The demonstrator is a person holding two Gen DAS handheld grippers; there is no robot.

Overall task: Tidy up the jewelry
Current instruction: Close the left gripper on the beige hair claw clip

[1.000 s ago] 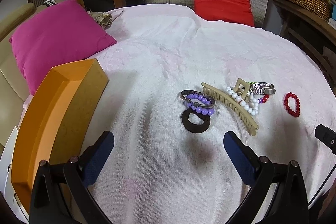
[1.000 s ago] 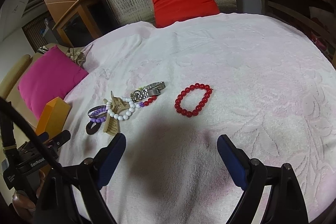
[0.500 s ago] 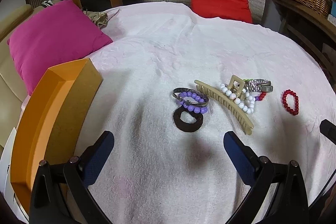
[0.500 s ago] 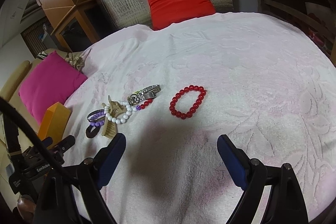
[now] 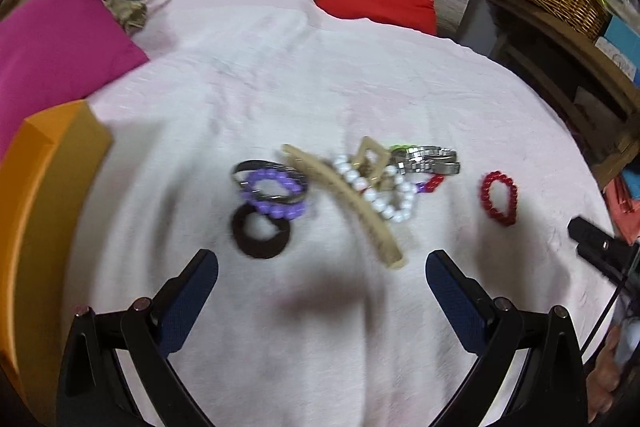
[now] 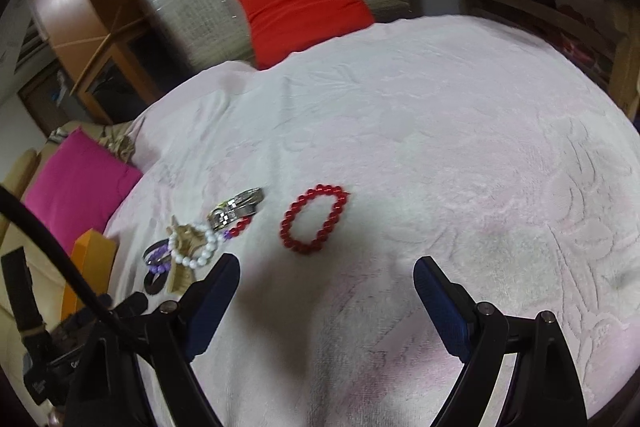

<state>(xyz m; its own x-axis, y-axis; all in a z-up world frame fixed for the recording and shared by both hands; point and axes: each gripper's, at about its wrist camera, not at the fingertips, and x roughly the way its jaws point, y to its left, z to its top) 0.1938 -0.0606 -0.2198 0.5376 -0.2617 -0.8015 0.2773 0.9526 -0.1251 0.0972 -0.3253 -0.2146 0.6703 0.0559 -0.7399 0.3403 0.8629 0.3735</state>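
Left wrist view: the left gripper (image 5: pixel 320 279) is hanging wide open and empty over the white textured cloth (image 5: pixel 320 75), just short of the dark brown ring-shaped hair tie (image 5: pixel 261 233) and long beige plastic hair claw (image 5: pixel 344 201).

Right wrist view: the right gripper (image 6: pixel 326 287) is gaping wide, holding nothing, with the red beaded bracelet (image 6: pixel 314 219) lying just beyond its fingertips.

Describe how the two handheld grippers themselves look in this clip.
Both match: the left gripper and right gripper have black angular frames with silver pivot screws and dark blue textured pads. A black cable crosses the right wrist view.
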